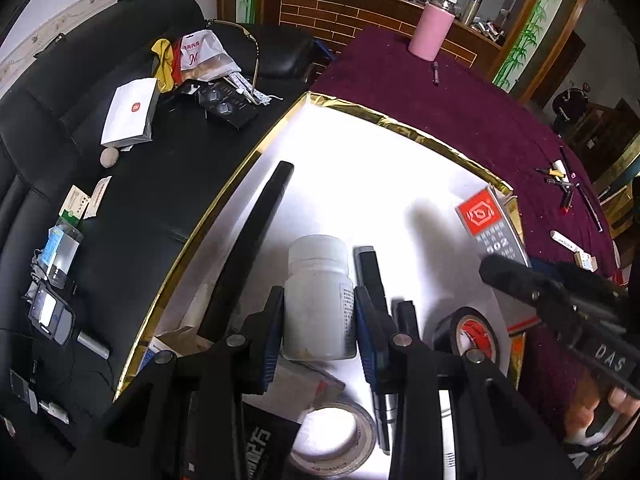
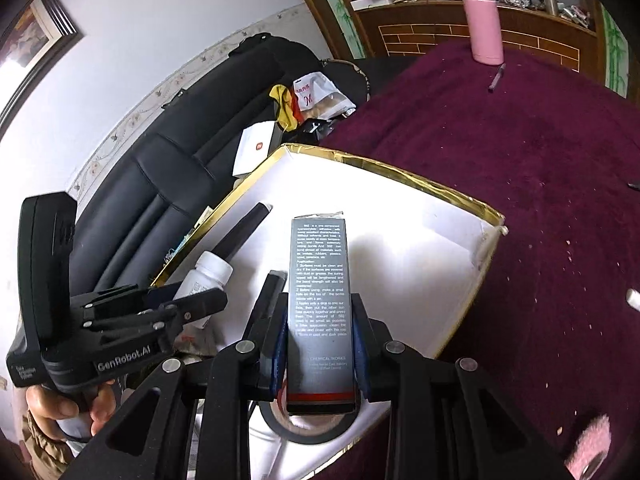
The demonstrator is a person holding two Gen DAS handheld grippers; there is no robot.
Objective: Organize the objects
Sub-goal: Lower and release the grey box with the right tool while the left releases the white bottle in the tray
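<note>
Left gripper (image 1: 318, 316): jaws clamp a white bottle (image 1: 318, 300) low centre, above the gold-rimmed box (image 1: 256, 152). Right gripper (image 2: 320, 352): jaws clamp a grey carton (image 2: 320, 304) centre frame, over the box's bare white floor; tape roll (image 1: 470, 334) beneath.

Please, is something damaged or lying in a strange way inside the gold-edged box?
Yes, a little. The gold foil rim of the white-lined box is crinkled, and its right corner looks torn. The grey glue carton in the right gripper has a ragged top flap. Nothing looks spilled.
</note>
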